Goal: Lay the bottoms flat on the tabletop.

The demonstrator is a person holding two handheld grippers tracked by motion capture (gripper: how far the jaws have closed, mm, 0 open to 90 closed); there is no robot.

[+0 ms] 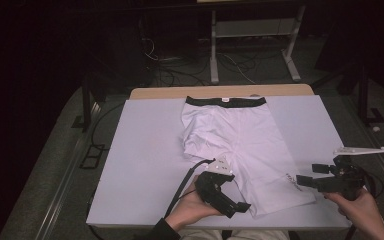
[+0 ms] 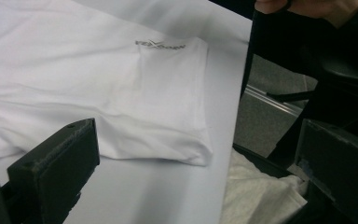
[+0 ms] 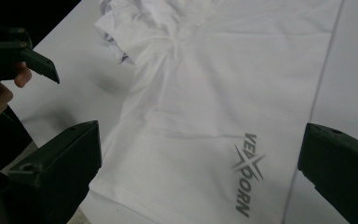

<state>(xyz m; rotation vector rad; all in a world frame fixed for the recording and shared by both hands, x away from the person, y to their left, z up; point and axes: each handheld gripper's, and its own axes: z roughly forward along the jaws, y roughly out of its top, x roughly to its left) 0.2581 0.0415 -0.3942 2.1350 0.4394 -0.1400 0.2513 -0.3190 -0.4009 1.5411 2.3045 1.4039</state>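
One white, black-waistbanded pair of shorts (image 1: 240, 145)

Left gripper (image 1: 230, 197) is sitting low at the near edge, gripped from below by the left hand (image 1: 192, 205), jaws gaping wide with nothing between them. Right gripper (image 1: 312, 176) is pointing left from the right hand (image 1: 360, 207), jaws spread apart too, nothing clamped.

Dark room, grey carpet floor (image 1: 55, 165), cables (image 1: 180, 70) tangled under a white-framed desk (image 1: 252, 30) behind the table (image 1: 145, 165), whose white top covers a wood edge.
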